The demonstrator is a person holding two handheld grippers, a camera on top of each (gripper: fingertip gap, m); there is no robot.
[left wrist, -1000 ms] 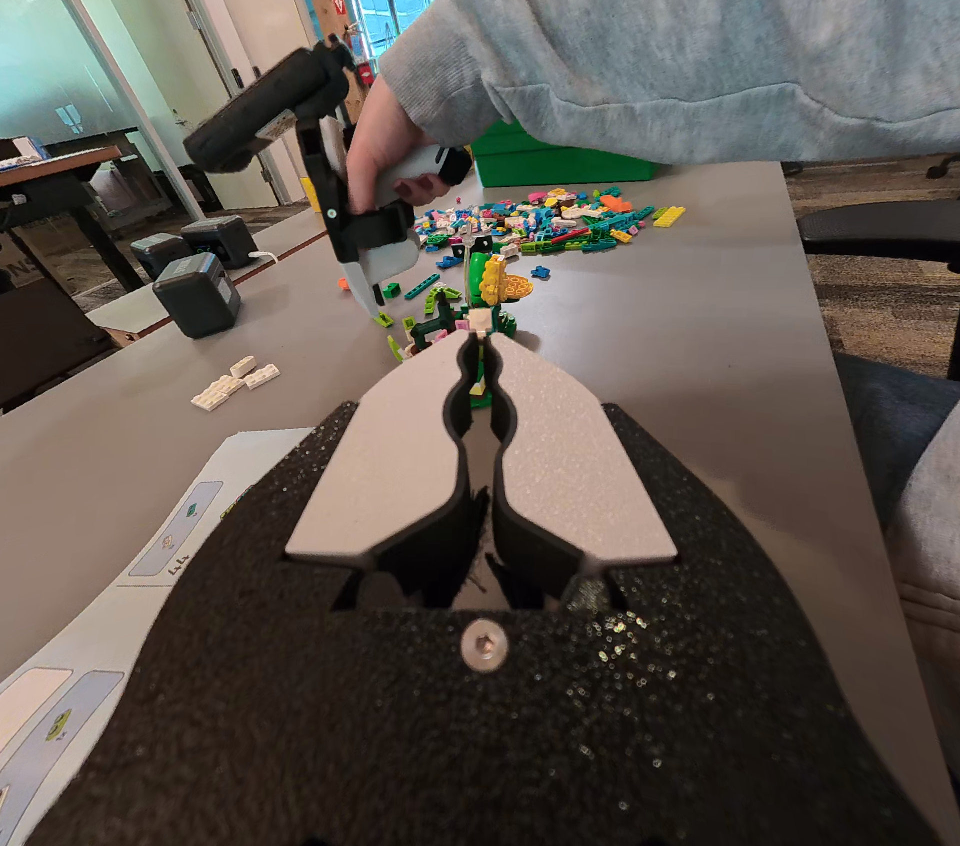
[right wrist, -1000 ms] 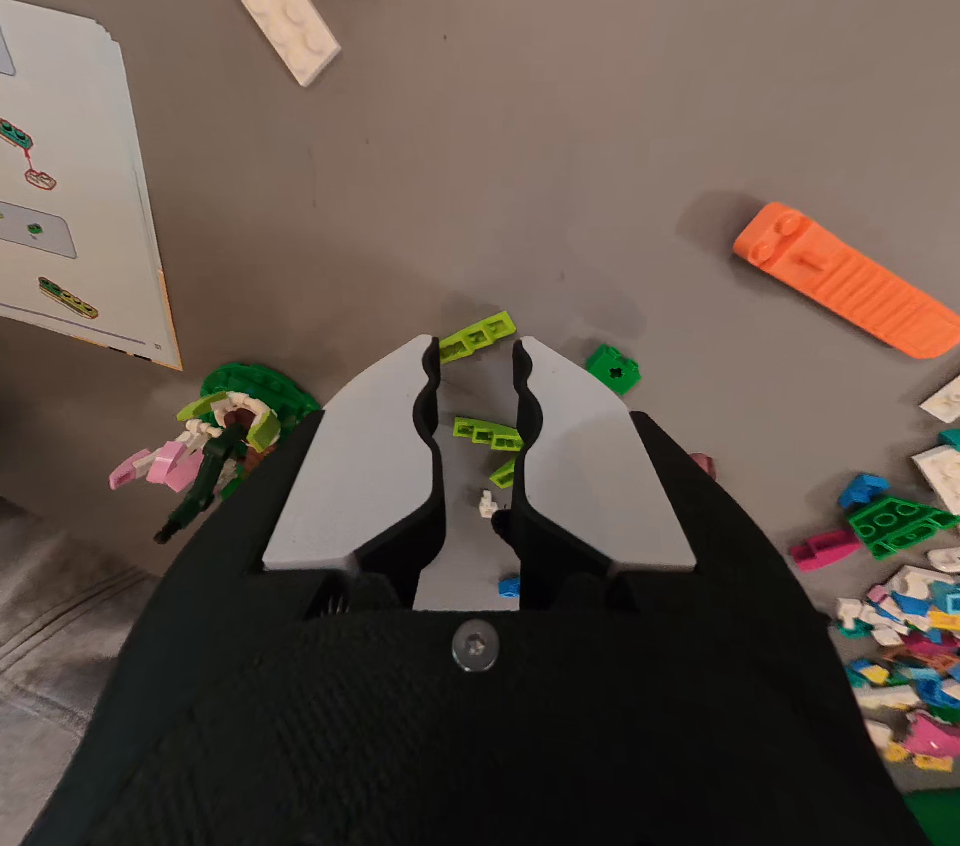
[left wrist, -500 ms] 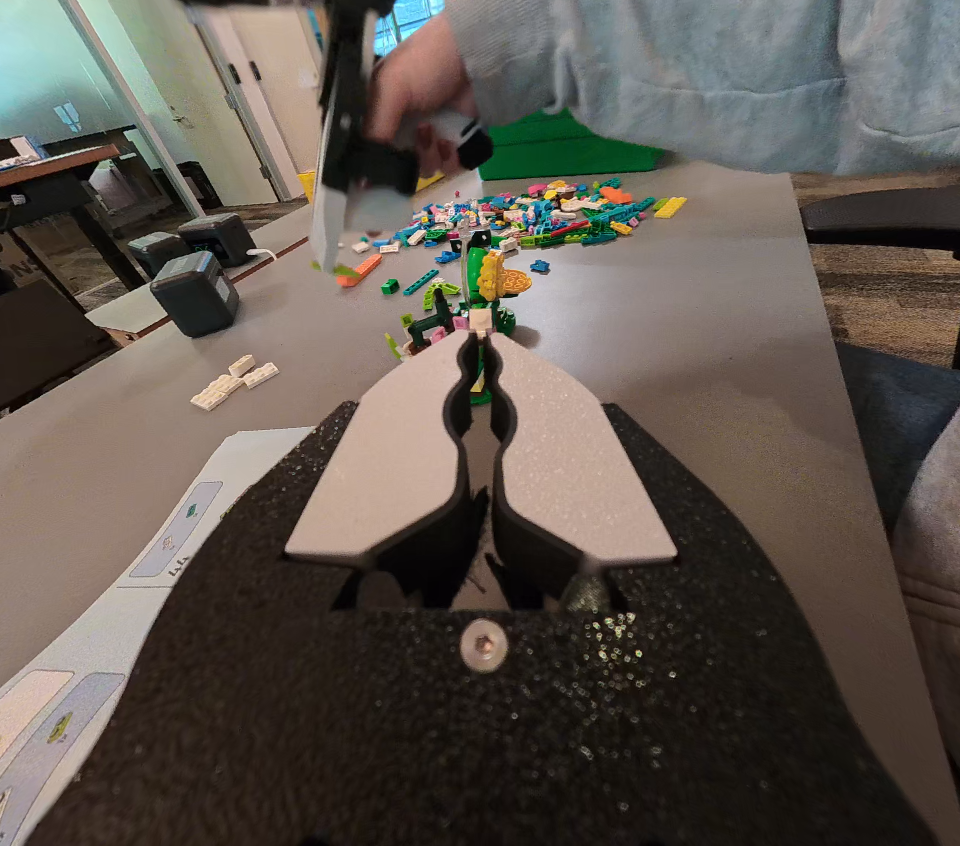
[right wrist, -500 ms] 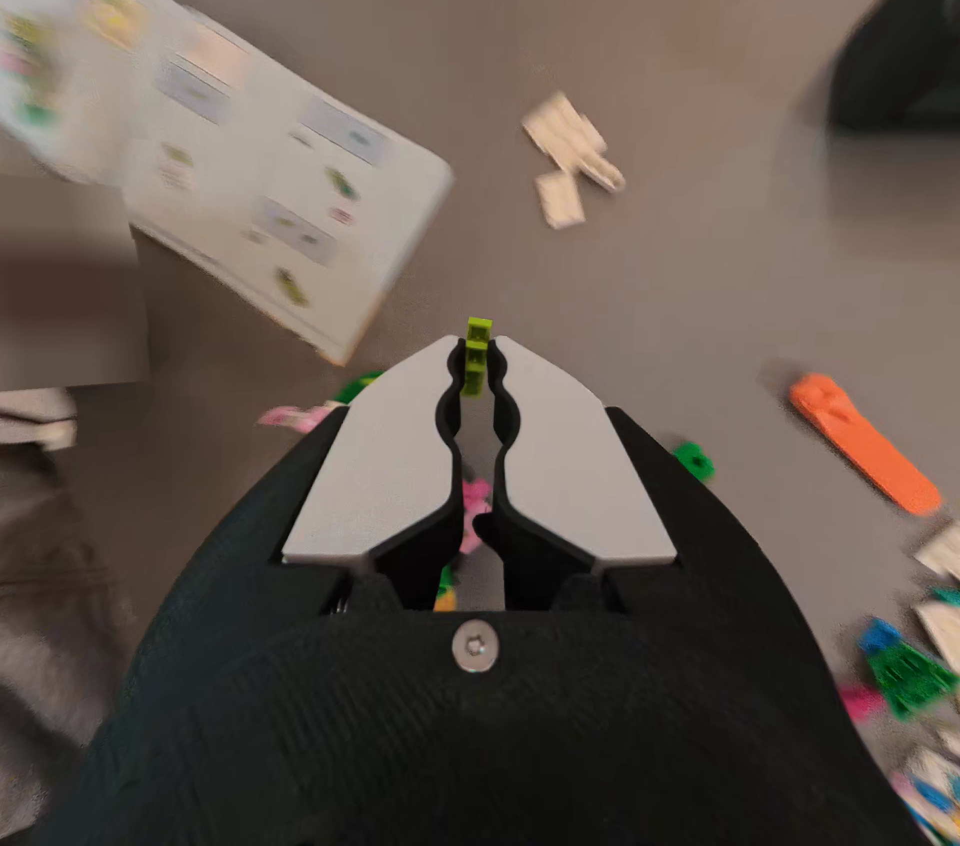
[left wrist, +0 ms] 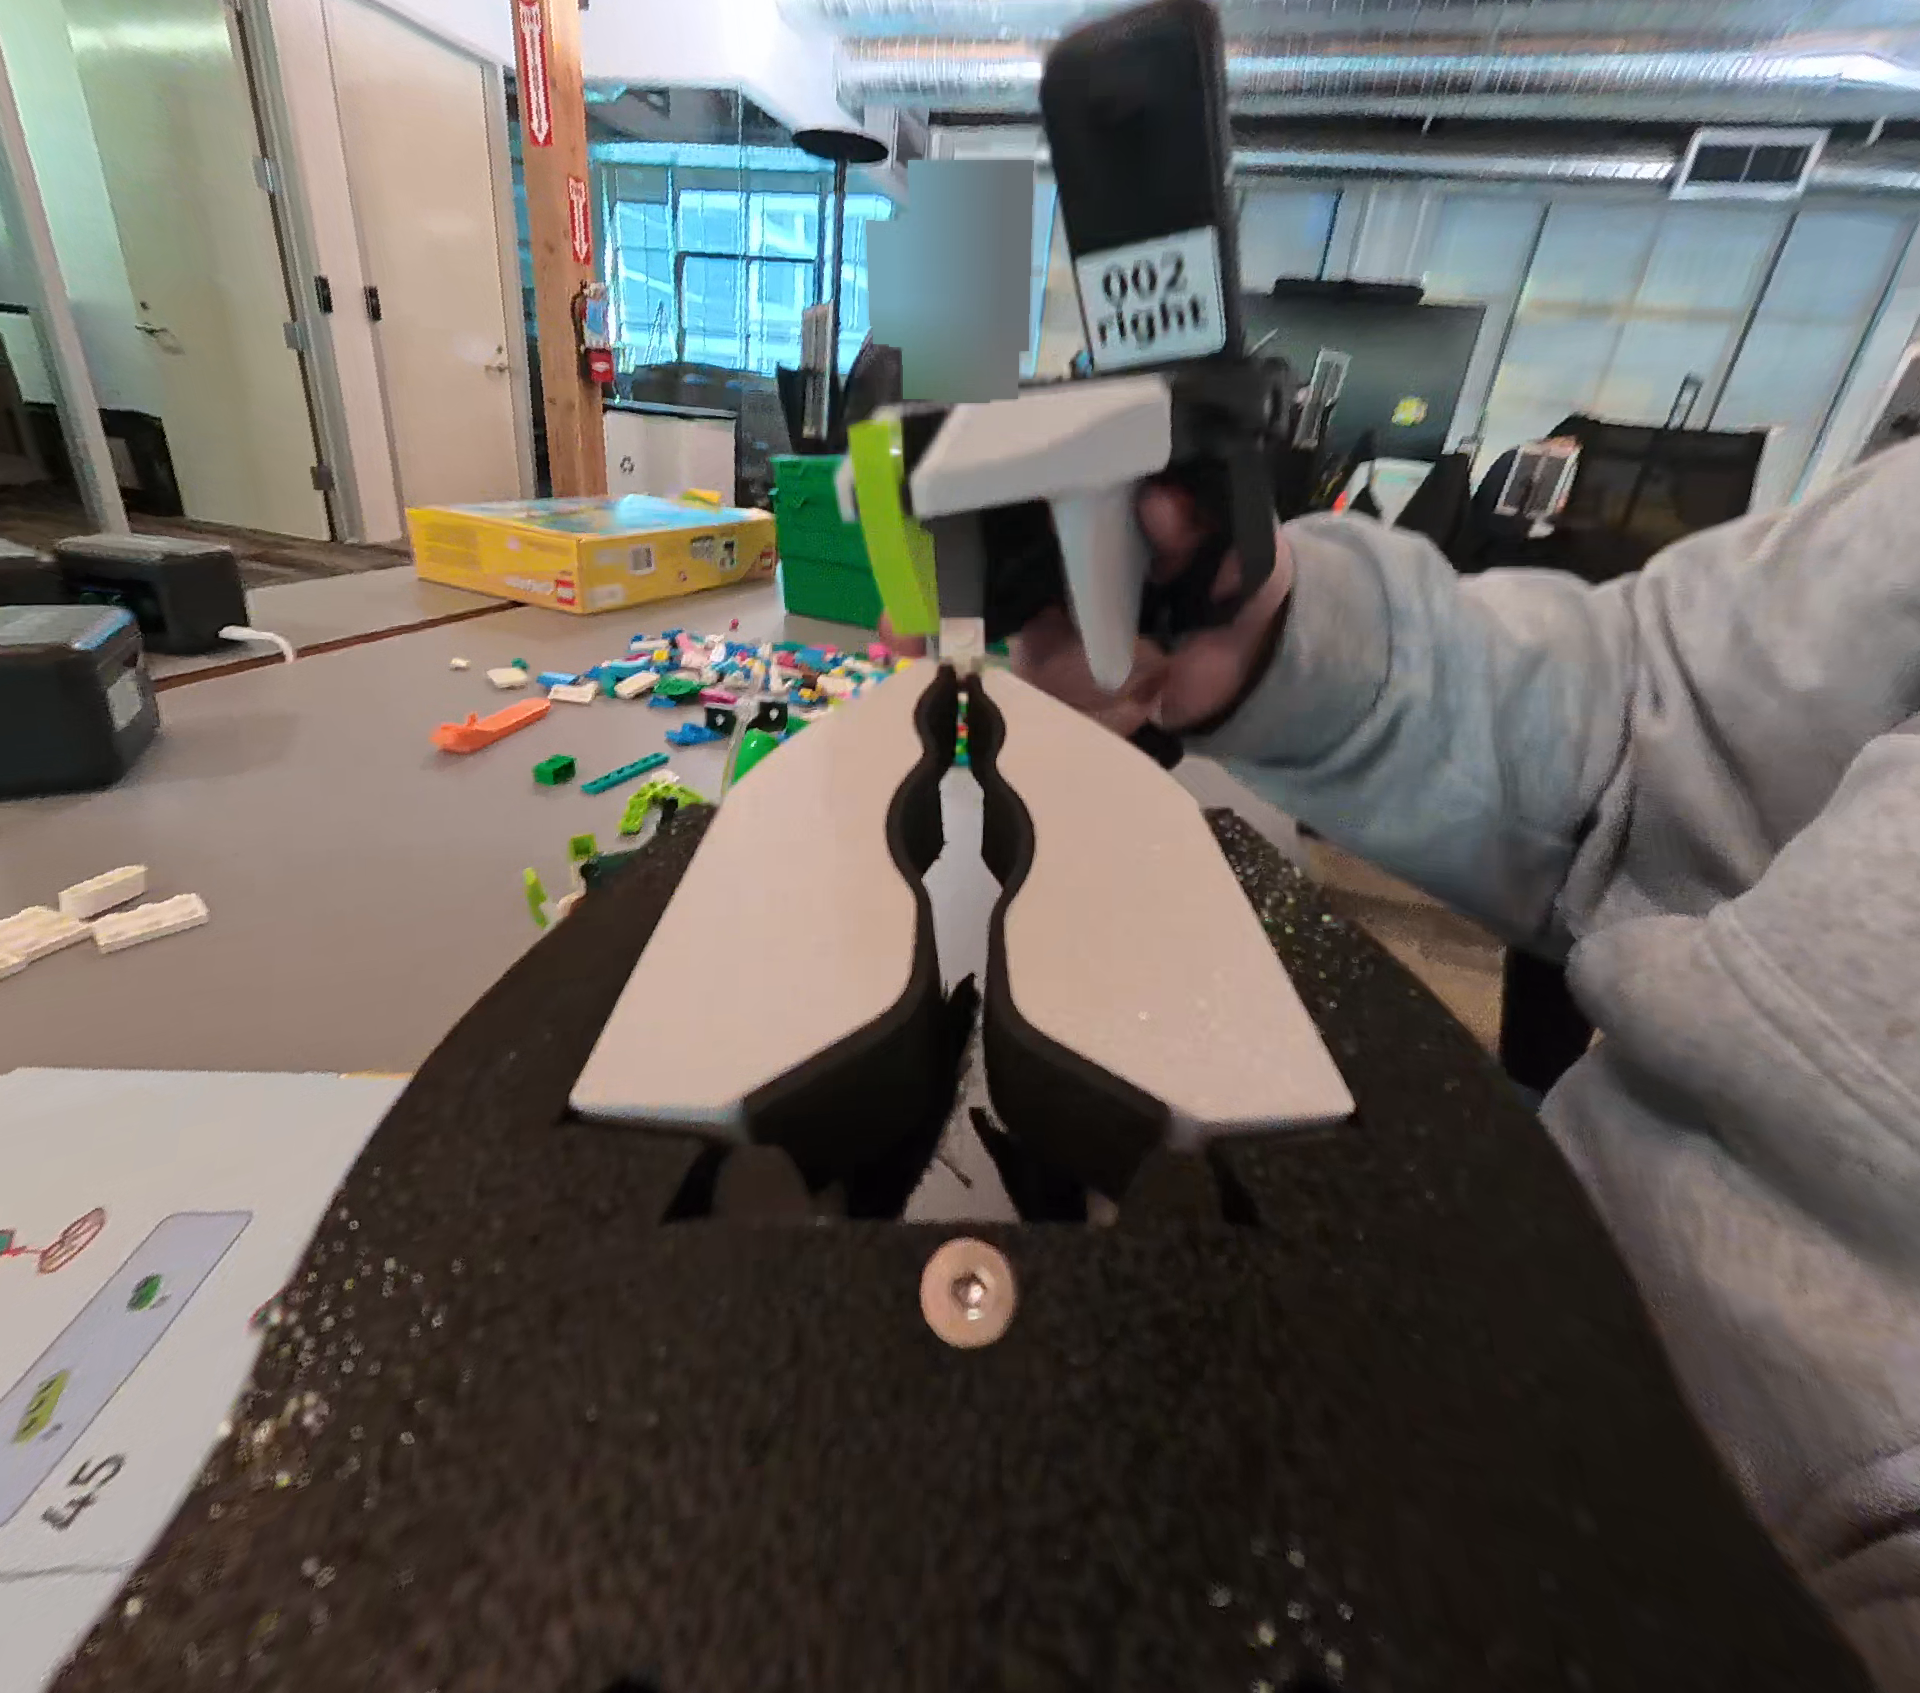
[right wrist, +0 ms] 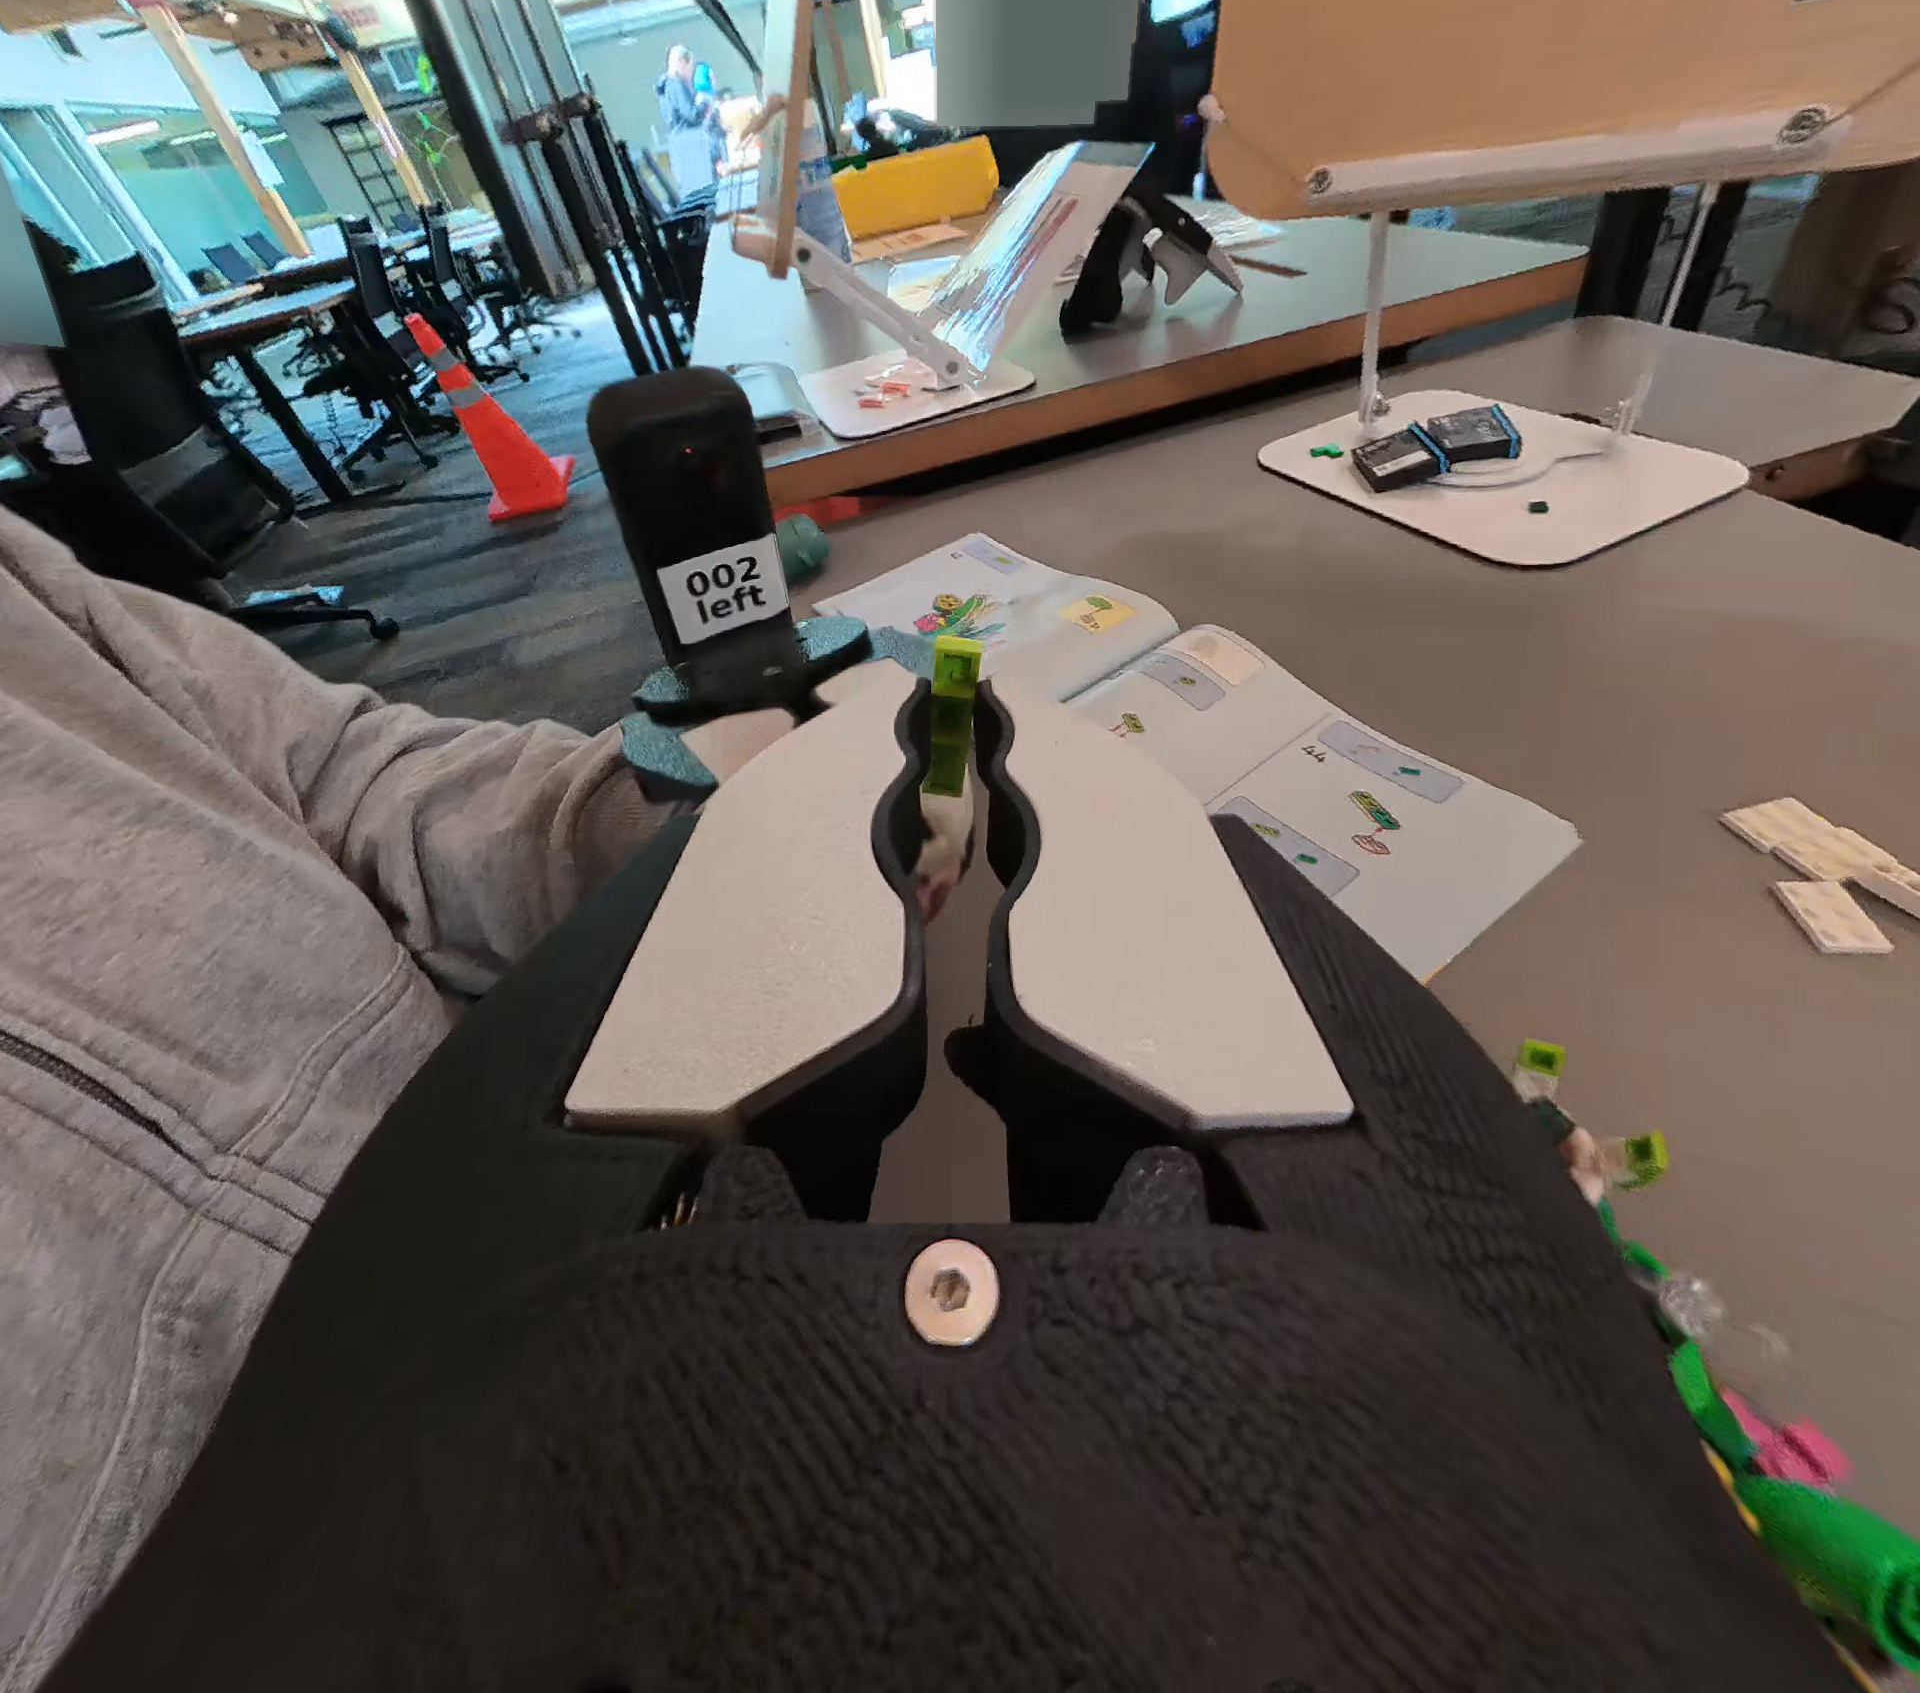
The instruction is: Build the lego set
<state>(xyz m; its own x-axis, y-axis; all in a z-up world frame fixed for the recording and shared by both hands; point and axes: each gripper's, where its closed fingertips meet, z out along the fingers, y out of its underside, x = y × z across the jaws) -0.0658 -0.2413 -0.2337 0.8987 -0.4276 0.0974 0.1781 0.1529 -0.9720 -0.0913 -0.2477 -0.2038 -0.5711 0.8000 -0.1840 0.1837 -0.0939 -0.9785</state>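
My left gripper point(left wrist: 958, 682) is shut on a small white piece point(left wrist: 961, 641) and holds it above the grey table point(left wrist: 312, 812). My right gripper point(right wrist: 951, 687) is shut on a lime green piece point(right wrist: 956, 667). In the left wrist view the lime piece point(left wrist: 891, 542) stands on end, just up and left of the white piece. The two grippers face each other, tips close together. The partly built plant model point(right wrist: 1704, 1394) lies on the table at the lower right of the right wrist view, partly hidden by the gripper body.
A pile of loose bricks point(left wrist: 707, 672), an orange brick separator point(left wrist: 488, 724), a yellow box point(left wrist: 592, 552) and a green bin point(left wrist: 821, 542) lie beyond. White plates point(left wrist: 104, 911) and black boxes point(left wrist: 62, 698) are at the left. The open instruction booklet point(right wrist: 1299, 760) lies between. My two grippers' fingertips are within a few centimetres of each other.
My right gripper shut on the lime piece on the table, lifted it and swung round to face the left gripper. My left gripper rose from the model with the white piece.
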